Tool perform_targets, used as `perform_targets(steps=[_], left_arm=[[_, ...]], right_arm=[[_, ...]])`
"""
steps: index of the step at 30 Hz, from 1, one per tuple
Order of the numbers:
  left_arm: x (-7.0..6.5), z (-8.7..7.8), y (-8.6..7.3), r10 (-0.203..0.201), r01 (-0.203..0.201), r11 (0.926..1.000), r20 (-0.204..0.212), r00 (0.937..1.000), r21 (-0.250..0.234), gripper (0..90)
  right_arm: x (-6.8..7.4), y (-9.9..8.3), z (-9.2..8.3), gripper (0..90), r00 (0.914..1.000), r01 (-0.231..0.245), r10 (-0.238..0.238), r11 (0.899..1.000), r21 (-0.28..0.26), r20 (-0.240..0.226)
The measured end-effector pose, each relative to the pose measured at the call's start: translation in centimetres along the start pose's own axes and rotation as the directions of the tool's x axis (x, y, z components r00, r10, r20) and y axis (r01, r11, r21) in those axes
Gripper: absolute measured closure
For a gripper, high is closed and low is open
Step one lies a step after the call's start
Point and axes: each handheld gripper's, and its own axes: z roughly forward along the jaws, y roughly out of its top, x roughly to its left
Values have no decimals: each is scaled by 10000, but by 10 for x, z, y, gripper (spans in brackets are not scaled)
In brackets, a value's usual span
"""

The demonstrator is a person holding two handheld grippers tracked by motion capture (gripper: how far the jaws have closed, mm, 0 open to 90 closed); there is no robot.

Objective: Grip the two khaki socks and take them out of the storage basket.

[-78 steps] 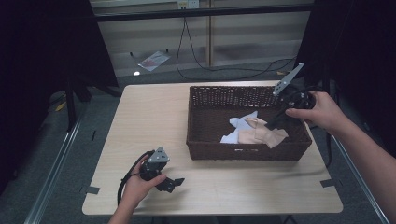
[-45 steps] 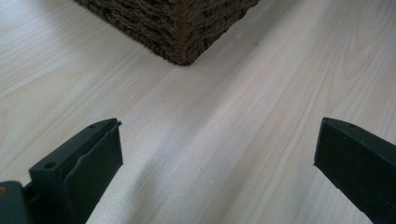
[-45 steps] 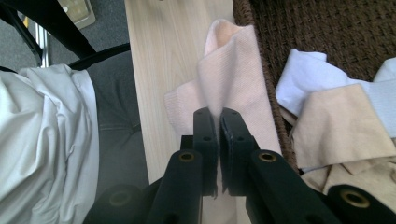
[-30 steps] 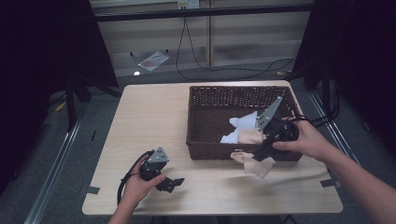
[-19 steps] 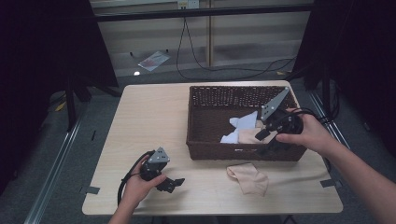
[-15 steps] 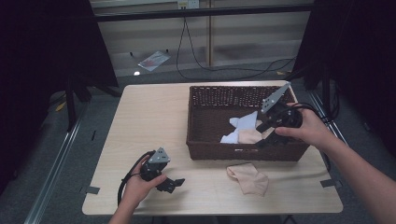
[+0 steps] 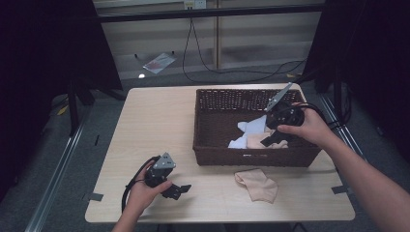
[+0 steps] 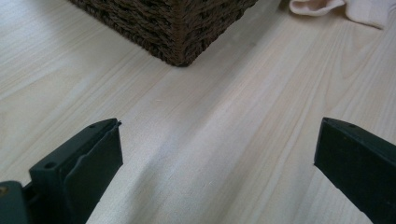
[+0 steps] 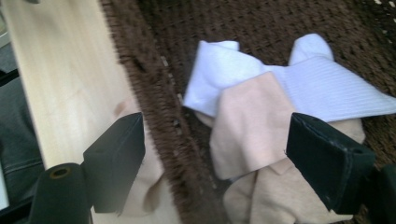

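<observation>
1. Standing at the centre right of the high view, one dark woven basket [image 7: 251,154] is seen on the light wooden table [image 7: 145,125].
2. Inside the basket, white socks [image 7: 251,128] and peach socks [image 7: 258,140] are piled together; in the right gripper view at least one white sock [image 9: 322,84] and two peach pieces [image 9: 252,121] can be made out, but an exact count cannot be given.
3. One further peach sock [image 7: 257,183] is seen lying flat on the table, just in front of the basket's near wall, at the lower centre right of the high view.
4. The right gripper [image 7: 272,135] is held by the right hand [image 7: 309,126] over the right part of the basket, with its jaws pointed down toward the pile.
5. In the right gripper view its jaws are spread wide and nothing is held between them; the basket rim and the pile are framed by them.
6. The left gripper [image 7: 176,190] is held by the left hand [image 7: 142,193] low on the table at the lower left of the high view, well apart from the basket.
7. In the left gripper view its two jaws are wide apart and empty over bare table, with a basket corner [image 8: 180,32] at the upper centre.
</observation>
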Motion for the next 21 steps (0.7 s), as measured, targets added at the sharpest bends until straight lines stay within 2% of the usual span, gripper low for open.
perform_targets(steps=[4, 9, 13, 21], left_arm=[[0, 0, 0, 23, -23, 10000, -33, 10000, 8, 8], [0, 0, 0, -38, 38, 10000, 5, 10000, -74, 8], [0, 0, 0, -11, 11, 10000, 15, 10000, -75, 8], [0, -1, 0, 3, -2, 10000, 17, 10000, -78, 9]], right_arm=[[-9, -1, 9, 207, 9995, -257, 254, 9996, 134, 207], [-14, 0, 16, 208, 9987, -205, 190, 9993, 301, 475], [-15, 3, 21, 208, 9986, -218, 203, 9993, 297, 480], [-17, 7, 33, 194, 9986, -189, 159, 9979, 612, 499]])
